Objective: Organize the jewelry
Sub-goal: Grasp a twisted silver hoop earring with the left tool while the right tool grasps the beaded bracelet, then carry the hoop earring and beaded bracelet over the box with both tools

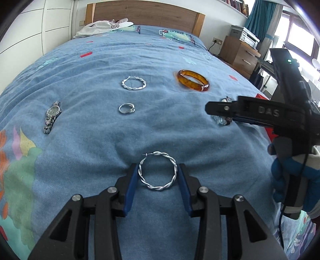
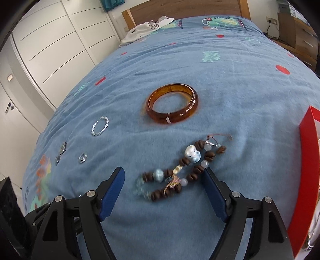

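Observation:
A twisted silver hoop (image 1: 158, 171) lies on the blue bedspread between the fingers of my left gripper (image 1: 158, 170); the pads touch or nearly touch its sides. A second twisted hoop (image 1: 133, 83), a small silver ring (image 1: 126, 108), a silver watch (image 1: 51, 116) and an amber bangle (image 1: 193, 80) lie farther up the bed. My right gripper (image 2: 164, 176) is open around a brown bead bracelet (image 2: 180, 170). The bangle (image 2: 172, 103), hoop (image 2: 100, 126), ring (image 2: 82, 157) and watch (image 2: 61, 152) also show in the right wrist view.
A red box (image 2: 306, 160) stands at the bed's right edge. White clothing (image 1: 100, 28) lies by the wooden headboard (image 1: 144, 12). A wooden drawer unit (image 1: 240, 54) stands to the right of the bed. White wardrobe doors (image 2: 60, 40) are on the left.

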### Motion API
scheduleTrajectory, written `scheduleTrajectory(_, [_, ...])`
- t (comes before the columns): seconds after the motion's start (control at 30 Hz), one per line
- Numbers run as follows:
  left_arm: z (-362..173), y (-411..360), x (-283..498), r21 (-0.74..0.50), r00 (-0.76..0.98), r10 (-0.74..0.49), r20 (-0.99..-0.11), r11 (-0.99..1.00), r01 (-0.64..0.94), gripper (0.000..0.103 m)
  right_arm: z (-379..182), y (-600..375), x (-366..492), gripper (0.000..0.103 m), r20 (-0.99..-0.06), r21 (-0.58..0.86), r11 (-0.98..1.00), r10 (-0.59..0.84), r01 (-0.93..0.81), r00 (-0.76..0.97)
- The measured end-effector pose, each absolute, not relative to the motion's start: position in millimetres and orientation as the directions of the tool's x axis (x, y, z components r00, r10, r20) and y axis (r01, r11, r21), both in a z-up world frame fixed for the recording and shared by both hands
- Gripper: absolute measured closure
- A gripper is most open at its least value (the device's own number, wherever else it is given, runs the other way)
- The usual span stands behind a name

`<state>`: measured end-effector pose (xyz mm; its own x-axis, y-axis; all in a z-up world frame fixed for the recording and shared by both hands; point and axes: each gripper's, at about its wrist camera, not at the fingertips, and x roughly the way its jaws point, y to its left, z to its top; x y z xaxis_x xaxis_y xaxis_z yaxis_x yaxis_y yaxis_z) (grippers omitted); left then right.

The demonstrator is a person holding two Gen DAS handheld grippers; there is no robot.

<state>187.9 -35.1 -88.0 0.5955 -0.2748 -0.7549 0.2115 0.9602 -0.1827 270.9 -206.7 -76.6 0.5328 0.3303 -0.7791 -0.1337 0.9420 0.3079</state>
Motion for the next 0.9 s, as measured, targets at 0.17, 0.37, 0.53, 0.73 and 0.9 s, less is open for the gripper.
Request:
scheduleTrajectory(0.17, [-88,-36,188,-0.179,0.603,-0.275,-0.749,0.960,0.215,0.066,-80,-205,275,0.045,-0.779,0.272,0.954,0.295,-0.125,0.554])
scheduleTrajectory(0.37, [-87,-37,187,-0.180,0.608,-0.274,-0.745,0.960,0.213,0.066,-81,-219,268,0.078,-0.783,0.286,0.950,0.307,-0.125,0.540])
scheduleTrajectory(0.53, [-86,-37,185,-0.180,0.612,-0.272,-0.743,0.961,0.209,0.066,-78,-218,240,0.091,-0.796,0.276,0.946,0.324,-0.170,0.512])
scheduleTrajectory(0.73, [-79,-34,175,-0.194,0.616,-0.272,-0.739,0.962,0.192,0.066,-72,-216,200,0.091,-0.795,0.296,0.933,0.360,-0.205,0.488])
scheduleTrajectory(0.9, [-64,-37,158,-0.184,0.629,-0.274,-0.728,0.961,0.206,0.066,-59,-214,168,0.092,-0.785,0.309,0.922,0.387,-0.235,0.484])
